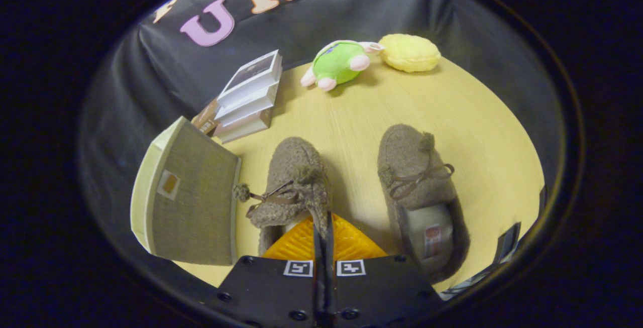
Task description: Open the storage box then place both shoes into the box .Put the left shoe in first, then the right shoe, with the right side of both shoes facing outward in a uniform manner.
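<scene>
Partly hidden behind tongs [323,227] pinched on its collar edge, left shoe's [294,177] heel.

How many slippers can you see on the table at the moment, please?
2. One slipper lies just ahead of the claw, whose fingers are closed on its collar, beside the storage box. The other slipper lies to its right, apart.

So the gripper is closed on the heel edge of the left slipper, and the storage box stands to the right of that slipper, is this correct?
One detail is wrong. In the gripper view the storage box stands to the left of that slipper, not the right. The rest holds: the gripper is closed on the heel edge of the left slipper, and the other slipper lies to its right.
</scene>
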A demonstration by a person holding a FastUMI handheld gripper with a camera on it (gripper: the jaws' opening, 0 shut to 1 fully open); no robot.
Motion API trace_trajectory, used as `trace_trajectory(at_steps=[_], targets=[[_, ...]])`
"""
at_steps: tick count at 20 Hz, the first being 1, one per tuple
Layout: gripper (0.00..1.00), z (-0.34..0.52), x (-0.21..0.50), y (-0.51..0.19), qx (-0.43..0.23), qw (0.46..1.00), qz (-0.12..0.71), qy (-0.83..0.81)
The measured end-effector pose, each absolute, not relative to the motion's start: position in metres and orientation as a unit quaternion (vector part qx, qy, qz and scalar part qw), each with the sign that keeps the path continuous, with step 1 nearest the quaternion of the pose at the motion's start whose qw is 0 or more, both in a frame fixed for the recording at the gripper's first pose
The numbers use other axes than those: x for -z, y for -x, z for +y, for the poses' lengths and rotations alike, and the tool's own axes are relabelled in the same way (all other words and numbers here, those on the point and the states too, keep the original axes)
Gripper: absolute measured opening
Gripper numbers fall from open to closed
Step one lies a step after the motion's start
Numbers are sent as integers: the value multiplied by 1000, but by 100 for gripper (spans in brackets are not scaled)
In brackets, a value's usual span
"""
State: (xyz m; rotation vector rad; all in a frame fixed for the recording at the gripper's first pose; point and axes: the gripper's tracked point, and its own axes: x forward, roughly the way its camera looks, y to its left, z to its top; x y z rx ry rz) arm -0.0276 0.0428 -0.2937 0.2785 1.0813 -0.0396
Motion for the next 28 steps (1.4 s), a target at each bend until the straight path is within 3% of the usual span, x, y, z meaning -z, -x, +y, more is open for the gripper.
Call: trace_trajectory(at_steps=[7, 16, 20, 28], targets=[[3, 85, 225, 13, 43, 865, 465, -181], [3, 214, 161, -14, -30, 876, 435, -204], [3, 276, 182, -12, -62, 866, 457, -194], [3, 329, 259, -5, -45, 848, 508, -141]])
